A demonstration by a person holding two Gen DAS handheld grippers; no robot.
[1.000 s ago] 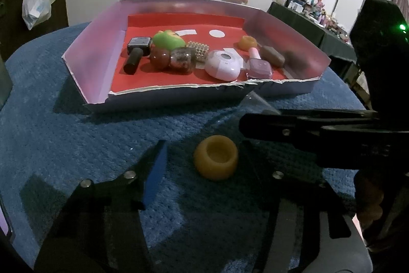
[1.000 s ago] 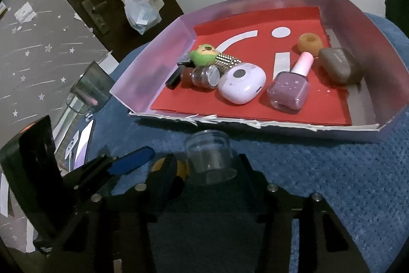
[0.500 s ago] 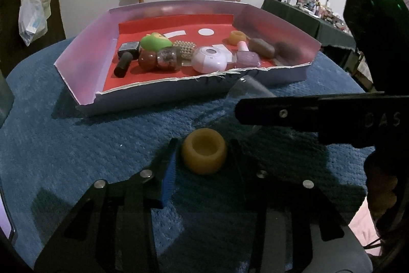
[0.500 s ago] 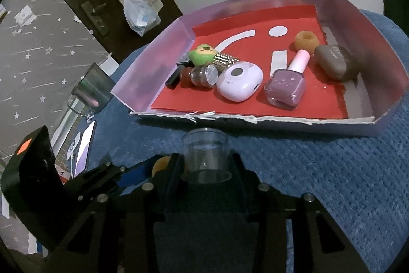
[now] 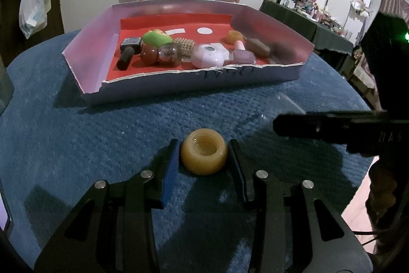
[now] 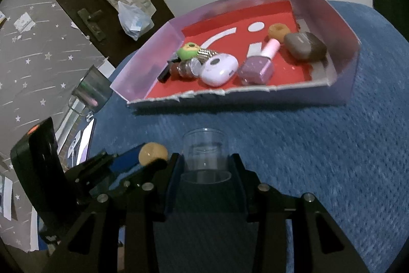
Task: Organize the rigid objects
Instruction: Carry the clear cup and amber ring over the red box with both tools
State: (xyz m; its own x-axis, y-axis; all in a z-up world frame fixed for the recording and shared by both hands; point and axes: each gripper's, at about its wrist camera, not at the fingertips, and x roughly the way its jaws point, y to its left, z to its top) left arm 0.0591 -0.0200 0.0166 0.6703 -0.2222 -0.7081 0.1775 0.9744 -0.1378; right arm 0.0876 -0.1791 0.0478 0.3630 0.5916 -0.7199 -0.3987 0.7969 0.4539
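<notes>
The desk (image 5: 76, 145), under a blue knobbly cloth, carries a shallow pink-walled tray (image 5: 84, 55) with a red floor at the twelve o'clock side of both hands. Inside it sit a white oval case (image 6: 219, 69), a purple polish bottle (image 6: 258, 67), a brown case (image 6: 304, 45), a second amber ring (image 6: 278, 31) and a green toy (image 6: 190, 51) among smaller bits.

The left gripper (image 5: 203, 157) has just been closing; its fingers (image 5: 171, 165) now sit against both flanks of the amber ring cap (image 5: 204, 154), which rests hole-up on the cloth, so it looks clamped. The right gripper (image 6: 205, 165), at three o'clock from the left one, has also just been closing and pinches a clear plastic cup (image 6: 205, 152) standing upright, mouth up.

Both things lie dead ahead between their own fingers, and the tray lies straight beyond, at twelve o'clock; I judge the carry is forward over the low torn front wall, with each hand about equally near.

From the left camera the cup is barely readable, only a faint rim behind the right gripper's black finger. Whether either thing has left the cloth I cannot tell.
</notes>
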